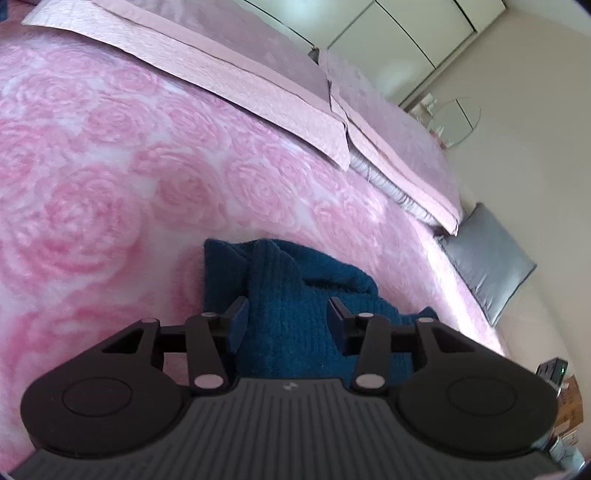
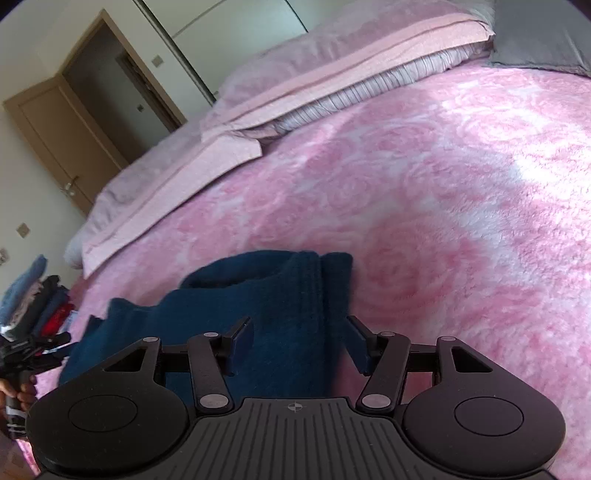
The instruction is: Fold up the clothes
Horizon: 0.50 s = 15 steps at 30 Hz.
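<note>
A dark teal knitted sweater [image 1: 295, 317] is seen lying bunched on a pink rose-patterned blanket [image 1: 110, 184] that covers the bed. In the left wrist view the left tongs [image 1: 288, 314] are spread, with the ribbed knit lying between the pads but not pressed by them. In the right wrist view the right tongs [image 2: 299, 339] are likewise spread, a thick fold of the sweater [image 2: 258, 314] rising between and past the pads, untouched by either as far as can be told.

Pink pillows [image 1: 207, 74] are shown along the head of the bed in both views.

Only the left view takes in a grey cushion [image 1: 487, 262] at the bed's edge, white wardrobe doors [image 1: 406, 33] behind the pillows, and a round glass table [image 1: 458, 118] by the wall.

Only the right view takes in a brown door [image 2: 55, 147] standing ajar, a pile of folded clothes [image 2: 37, 302] in blue, grey and red beside the bed, and, at the lower left edge, a hand [image 2: 14, 395] gripping a dark handle, with the other gripper's black parts just above it. A grey pillow [image 2: 543, 37] is caught in the upper right corner of that view.
</note>
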Tool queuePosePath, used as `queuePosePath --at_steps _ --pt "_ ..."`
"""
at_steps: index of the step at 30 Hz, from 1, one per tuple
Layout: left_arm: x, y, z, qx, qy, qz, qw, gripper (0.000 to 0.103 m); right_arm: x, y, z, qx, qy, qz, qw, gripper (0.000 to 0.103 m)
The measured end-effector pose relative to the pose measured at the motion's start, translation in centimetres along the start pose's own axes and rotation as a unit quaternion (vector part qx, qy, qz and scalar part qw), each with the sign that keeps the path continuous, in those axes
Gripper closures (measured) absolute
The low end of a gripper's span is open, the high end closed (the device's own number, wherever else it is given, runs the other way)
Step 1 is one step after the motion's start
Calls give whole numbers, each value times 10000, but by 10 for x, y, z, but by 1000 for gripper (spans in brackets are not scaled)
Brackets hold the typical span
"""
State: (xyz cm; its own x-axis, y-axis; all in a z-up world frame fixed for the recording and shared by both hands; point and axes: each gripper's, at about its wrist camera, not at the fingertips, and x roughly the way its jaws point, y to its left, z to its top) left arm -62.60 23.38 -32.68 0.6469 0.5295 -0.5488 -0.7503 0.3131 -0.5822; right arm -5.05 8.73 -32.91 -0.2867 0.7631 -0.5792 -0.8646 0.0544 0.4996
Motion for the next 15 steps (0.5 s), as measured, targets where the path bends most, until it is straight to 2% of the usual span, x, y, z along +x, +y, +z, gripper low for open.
queuePosePath --at_steps 1,2,6,11,13,15 --pt "1 -4 -1 148 19 55 9999 80 2 1 -1 -50 22 -9 10000 61" --pt "1 -9 -2 395 20 117 9992 98 2 5 -2 -161 30 -60 9998 85" --pt "-9 -24 -9 1129 -167 259 9931 98 -6 21 -9 -843 -129 -189 9962 94" --pt "-34 -26 -8 1249 -1002 80 9871 98 -28 35 -10 -1431 -821 -269 9859 96" --pt "-38 -28 -3 1288 -1197 166 9843 98 -36 39 -5 -1488 -1082 -313 9824 96" --pt "-33 -29 2 1272 -1260 218 9836 98 -33 39 0 -1465 -1135 -416 9818 96"
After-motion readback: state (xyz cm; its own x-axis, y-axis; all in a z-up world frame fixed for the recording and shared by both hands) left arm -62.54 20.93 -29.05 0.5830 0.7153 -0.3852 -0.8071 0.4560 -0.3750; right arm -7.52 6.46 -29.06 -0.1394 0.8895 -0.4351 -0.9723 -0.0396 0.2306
